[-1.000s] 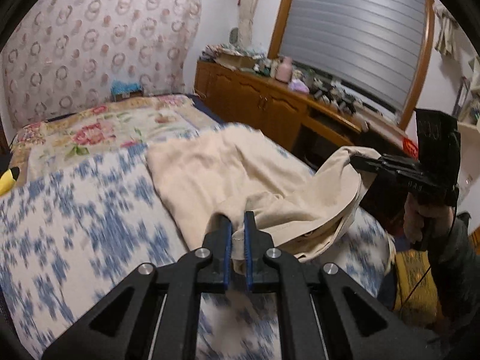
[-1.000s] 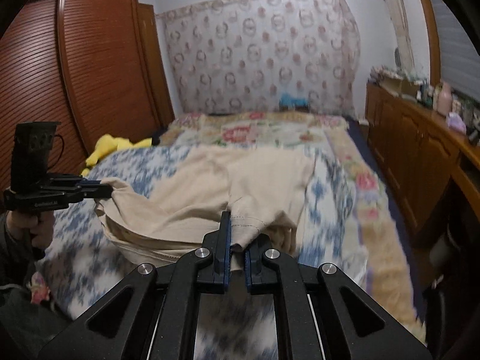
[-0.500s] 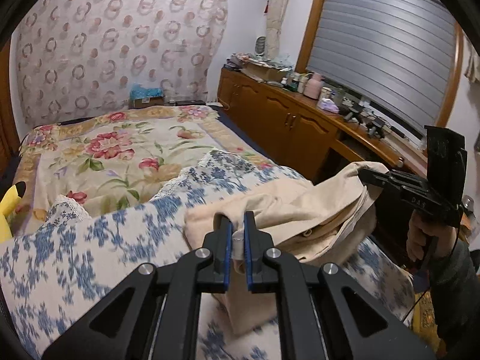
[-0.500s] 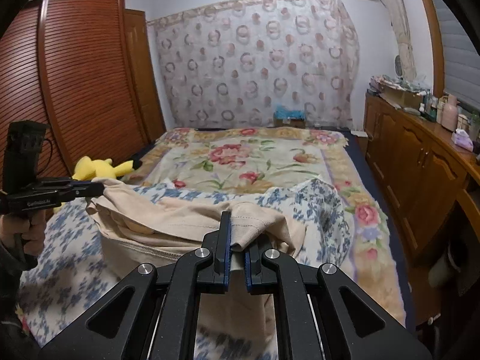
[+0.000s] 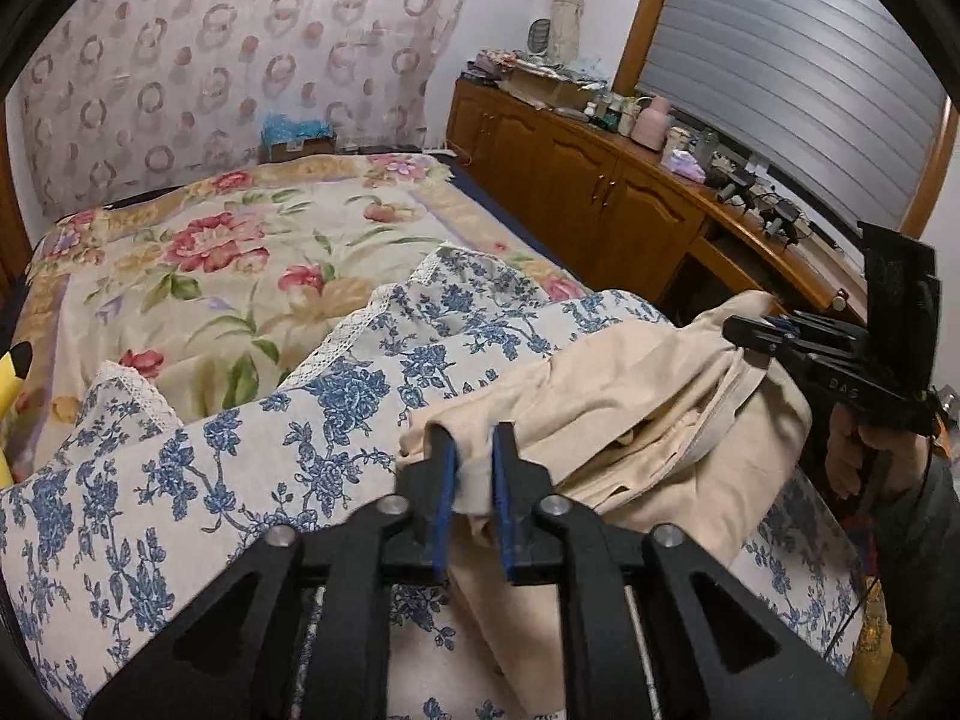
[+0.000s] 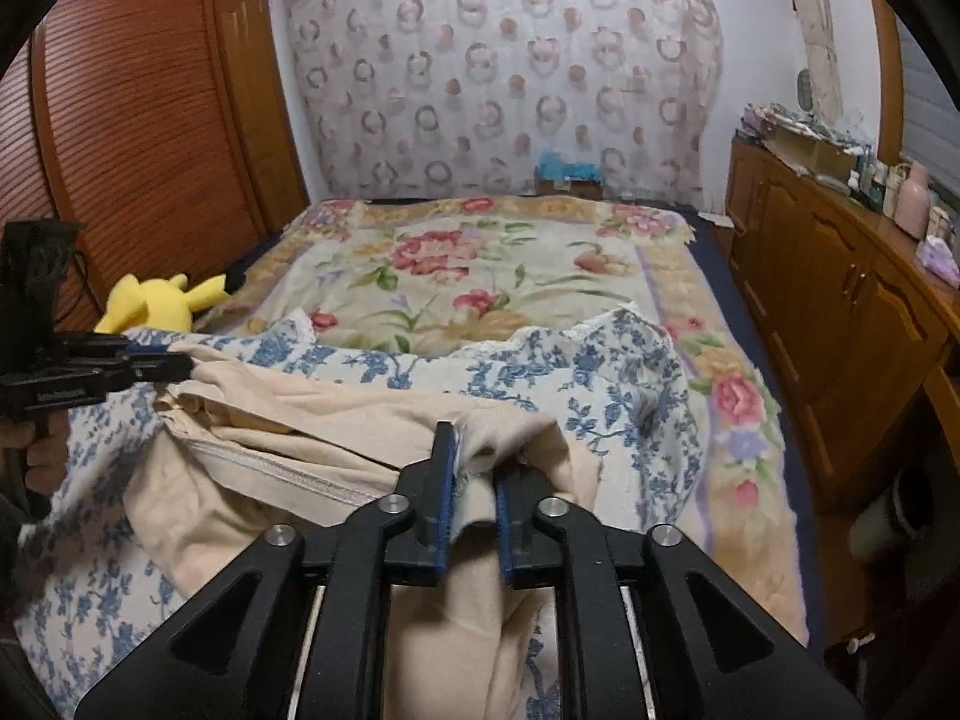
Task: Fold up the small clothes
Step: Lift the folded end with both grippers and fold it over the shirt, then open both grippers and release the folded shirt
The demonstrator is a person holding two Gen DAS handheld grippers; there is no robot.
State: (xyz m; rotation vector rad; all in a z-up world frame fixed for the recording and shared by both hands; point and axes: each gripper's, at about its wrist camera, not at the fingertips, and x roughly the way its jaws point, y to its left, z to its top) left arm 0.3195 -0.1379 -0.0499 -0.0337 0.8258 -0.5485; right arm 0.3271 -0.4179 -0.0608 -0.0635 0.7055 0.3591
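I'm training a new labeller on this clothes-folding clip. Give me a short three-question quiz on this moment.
1. True or false: the beige garment lies on the blue-flowered cover.
2. What cloth is between the jaws of the left gripper and the right gripper?
3. The yellow plush toy sits: A) on the wooden cabinet; B) at the bed's edge near the wardrobe.

Key: 1 true; 2 the beige garment; 3 B.

Pale lettering runs along the side of the left tongs [image 6: 180, 363], too small and blurred to read. The right tongs [image 5: 741, 330] carry faint marks, equally illegible.
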